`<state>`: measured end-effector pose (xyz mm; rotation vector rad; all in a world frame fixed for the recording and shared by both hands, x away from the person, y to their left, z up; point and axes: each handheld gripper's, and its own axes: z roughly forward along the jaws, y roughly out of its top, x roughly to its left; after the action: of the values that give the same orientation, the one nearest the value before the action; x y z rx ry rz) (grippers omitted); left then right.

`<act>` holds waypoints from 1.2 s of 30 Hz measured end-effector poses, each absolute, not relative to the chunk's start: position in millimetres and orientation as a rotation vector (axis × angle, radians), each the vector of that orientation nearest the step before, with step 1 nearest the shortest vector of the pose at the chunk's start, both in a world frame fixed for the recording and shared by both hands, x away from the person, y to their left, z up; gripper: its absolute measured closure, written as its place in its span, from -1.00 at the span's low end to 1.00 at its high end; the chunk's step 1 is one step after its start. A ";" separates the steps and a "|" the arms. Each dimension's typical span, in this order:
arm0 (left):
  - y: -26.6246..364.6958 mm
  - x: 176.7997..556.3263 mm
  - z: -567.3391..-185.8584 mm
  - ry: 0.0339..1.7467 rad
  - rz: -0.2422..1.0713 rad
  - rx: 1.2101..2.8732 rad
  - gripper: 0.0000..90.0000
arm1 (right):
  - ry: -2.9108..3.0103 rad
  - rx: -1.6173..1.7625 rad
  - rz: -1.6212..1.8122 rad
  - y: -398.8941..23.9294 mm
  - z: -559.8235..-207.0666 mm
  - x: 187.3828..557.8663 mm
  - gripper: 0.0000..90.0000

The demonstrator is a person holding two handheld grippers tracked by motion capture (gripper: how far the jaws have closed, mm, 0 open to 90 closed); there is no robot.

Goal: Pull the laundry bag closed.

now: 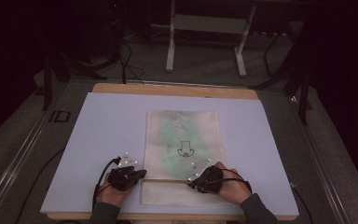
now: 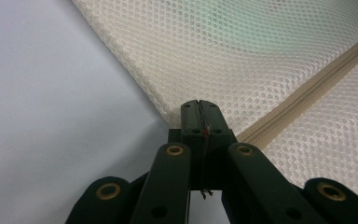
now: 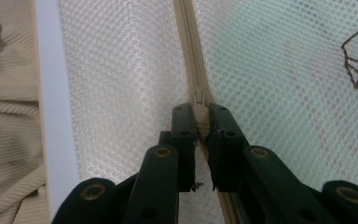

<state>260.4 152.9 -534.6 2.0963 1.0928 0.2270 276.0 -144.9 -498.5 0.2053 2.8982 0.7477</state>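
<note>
A cream mesh zipper bag [image 1: 184,135] lies flat on the pale board [image 1: 98,130], with something green showing through it and a dark printed logo [image 1: 184,150]. Its beige zipper [image 1: 168,180] runs across the near end. My left gripper [image 1: 142,173] sits at the bag's left edge by the zipper's end. In the left gripper view its jaws [image 2: 199,109] are pressed together over the mesh edge [image 2: 168,109]. My right gripper [image 1: 191,183] is over the zipper farther right. In the right gripper view it [image 3: 201,116] is shut on the zipper pull [image 3: 199,100].
The board rests on a wooden table [image 1: 168,89] whose near edge lies just below both hands. A white desk frame [image 1: 170,46] and cables stand on the floor beyond. Beige ribbed cloth [image 3: 9,116] shows past the board's edge in the right gripper view.
</note>
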 end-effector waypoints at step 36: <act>153.2 260.1 -534.6 1.095 0.225 2.096 0.99 | 2.897 0.303 0.755 -184.9 -494.4 279.0 0.83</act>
<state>260.1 153.2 -534.6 2.0956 1.0952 0.2248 279.0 -184.9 -494.4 0.3029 2.8973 0.7551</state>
